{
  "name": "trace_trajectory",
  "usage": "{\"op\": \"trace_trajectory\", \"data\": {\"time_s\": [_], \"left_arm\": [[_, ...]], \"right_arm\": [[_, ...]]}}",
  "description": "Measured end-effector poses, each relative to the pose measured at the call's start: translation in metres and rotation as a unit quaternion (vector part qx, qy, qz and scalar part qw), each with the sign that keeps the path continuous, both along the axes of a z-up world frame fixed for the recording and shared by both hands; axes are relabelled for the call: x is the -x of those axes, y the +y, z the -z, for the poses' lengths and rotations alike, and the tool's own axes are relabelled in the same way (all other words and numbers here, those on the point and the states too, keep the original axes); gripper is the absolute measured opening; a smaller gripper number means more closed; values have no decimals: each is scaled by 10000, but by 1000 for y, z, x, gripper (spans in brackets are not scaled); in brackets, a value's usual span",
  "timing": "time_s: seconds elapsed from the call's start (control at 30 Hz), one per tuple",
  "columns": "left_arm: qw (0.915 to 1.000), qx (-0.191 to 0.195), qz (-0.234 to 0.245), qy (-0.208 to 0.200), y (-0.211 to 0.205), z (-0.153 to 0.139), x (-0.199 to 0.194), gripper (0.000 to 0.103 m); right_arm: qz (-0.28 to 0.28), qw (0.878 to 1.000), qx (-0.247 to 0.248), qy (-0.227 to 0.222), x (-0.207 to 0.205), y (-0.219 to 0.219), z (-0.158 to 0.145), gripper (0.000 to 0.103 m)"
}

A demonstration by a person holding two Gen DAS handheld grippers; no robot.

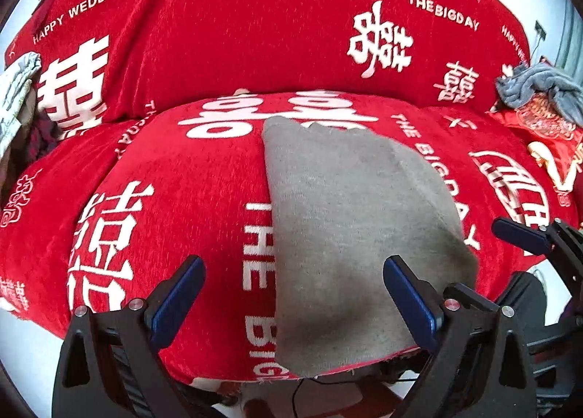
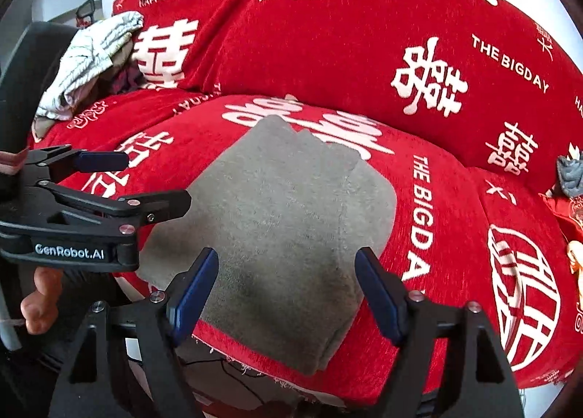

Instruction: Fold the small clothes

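Observation:
A grey knit garment lies folded flat on the red sofa seat cushion; it also shows in the right wrist view. My left gripper is open and empty, just above the garment's near left edge. My right gripper is open and empty over the garment's near edge. The right gripper's fingers show at the right of the left wrist view. The left gripper shows at the left of the right wrist view, its fingers apart.
The sofa backrest has the same red cover with white lettering. A pile of light clothes lies at the sofa's left end. A grey cloth and red items lie at the right end.

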State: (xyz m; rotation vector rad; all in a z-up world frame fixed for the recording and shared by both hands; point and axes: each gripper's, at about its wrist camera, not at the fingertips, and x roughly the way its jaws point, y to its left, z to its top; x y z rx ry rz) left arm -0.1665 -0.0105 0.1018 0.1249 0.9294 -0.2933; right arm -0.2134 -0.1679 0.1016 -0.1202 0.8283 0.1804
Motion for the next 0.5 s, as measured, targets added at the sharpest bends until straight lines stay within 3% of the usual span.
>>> {"op": "trace_trajectory", "data": {"time_s": [0.1,0.5], "left_arm": [[9994,-189,-182,-217,-3,0,6,99],[9985,-368,-187,-361,-5,-4,17,99]], "right_arm": [[64,10000,15,34,0,0,2,80],[395,9990,-93,163,-1,-9,4,80]]}}
